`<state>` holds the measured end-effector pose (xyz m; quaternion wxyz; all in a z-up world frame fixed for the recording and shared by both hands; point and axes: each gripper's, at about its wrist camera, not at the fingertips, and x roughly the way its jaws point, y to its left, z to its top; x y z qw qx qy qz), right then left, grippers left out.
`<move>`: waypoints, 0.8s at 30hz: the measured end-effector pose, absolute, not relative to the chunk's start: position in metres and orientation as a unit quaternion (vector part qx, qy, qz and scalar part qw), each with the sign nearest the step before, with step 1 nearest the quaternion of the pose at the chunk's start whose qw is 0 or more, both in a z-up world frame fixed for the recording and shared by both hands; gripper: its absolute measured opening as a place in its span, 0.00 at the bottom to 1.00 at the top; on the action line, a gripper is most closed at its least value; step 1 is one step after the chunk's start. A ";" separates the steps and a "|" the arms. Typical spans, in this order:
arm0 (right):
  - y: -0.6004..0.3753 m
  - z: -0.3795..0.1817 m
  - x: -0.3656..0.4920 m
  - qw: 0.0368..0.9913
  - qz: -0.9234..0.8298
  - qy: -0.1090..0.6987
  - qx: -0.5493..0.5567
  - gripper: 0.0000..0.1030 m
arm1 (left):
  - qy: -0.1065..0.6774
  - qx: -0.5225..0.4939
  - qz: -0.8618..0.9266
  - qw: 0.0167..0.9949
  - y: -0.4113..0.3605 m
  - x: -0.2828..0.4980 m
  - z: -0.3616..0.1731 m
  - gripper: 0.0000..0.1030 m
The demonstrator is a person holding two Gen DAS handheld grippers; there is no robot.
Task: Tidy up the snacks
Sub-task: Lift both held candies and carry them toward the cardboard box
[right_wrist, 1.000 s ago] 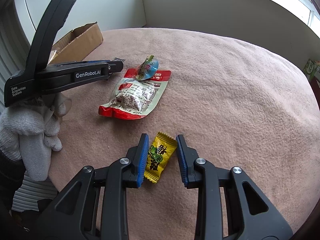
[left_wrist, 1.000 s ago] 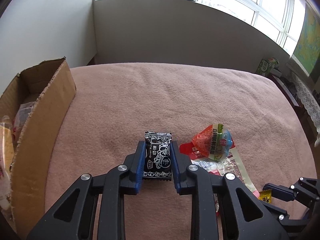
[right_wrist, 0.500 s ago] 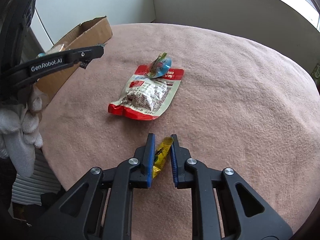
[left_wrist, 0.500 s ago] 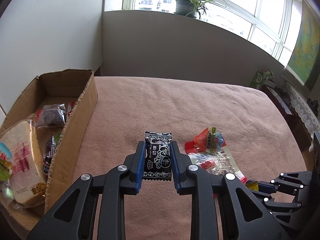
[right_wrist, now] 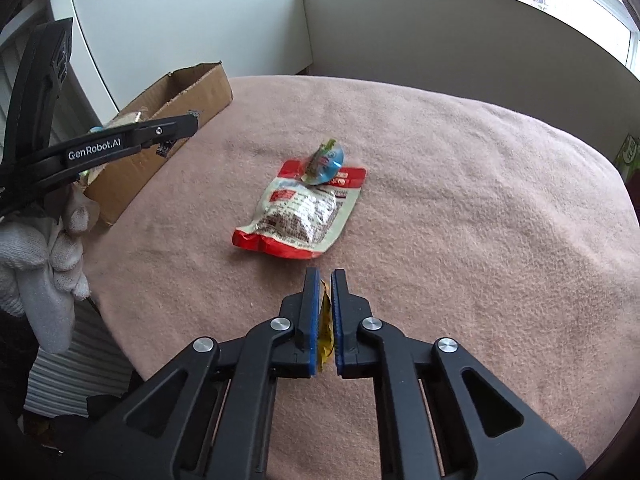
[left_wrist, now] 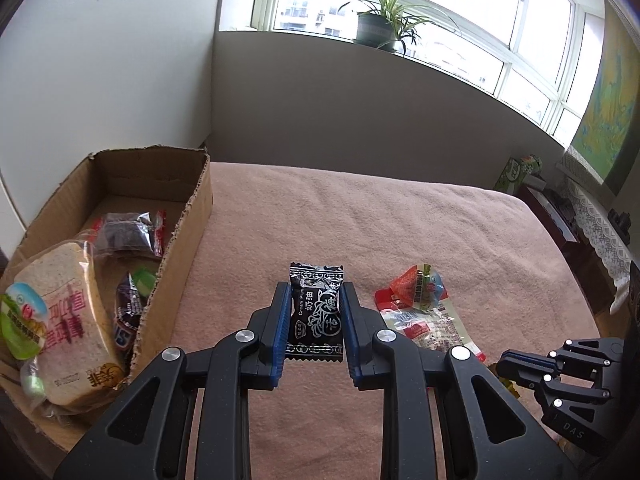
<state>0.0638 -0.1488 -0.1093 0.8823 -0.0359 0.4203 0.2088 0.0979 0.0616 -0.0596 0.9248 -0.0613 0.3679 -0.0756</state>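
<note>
Pink blanket point(right_wrist: 460, 184) covers the table, box point(left_wrist: 176, 240) at its left edge. Left gripper point(left_wrist: 314, 322) is clamped on the black candy point(left_wrist: 316, 316), long axis along the fingers. Box opening sits left of and below it, so that hand is the nearer one. Right gripper point(right_wrist: 326, 316) is closed on the yellow candy point(right_wrist: 325, 332), down near the blanket, well apart from the box. Red pouch point(right_wrist: 300, 216) lies between.

Daylight floods through a wide window point(left_wrist: 420, 36) above a grey half-wall point(left_wrist: 360, 128), a spider plant point(left_wrist: 384, 20) on its sill — a pink blanket point(left_wrist: 360, 220) covers the table, a white wall point(left_wrist: 100, 60) at left.
</note>
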 end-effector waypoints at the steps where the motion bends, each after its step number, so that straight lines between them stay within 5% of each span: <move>1: -0.147 -0.105 0.065 0.884 0.210 0.416 -0.036 0.05 | 0.366 -0.063 -0.075 0.925 0.063 0.097 -0.057 0.22; 24: -0.122 -0.031 0.109 0.878 0.284 0.383 0.036 0.04 | 0.323 -0.103 -0.027 0.940 0.143 0.061 -0.026 0.22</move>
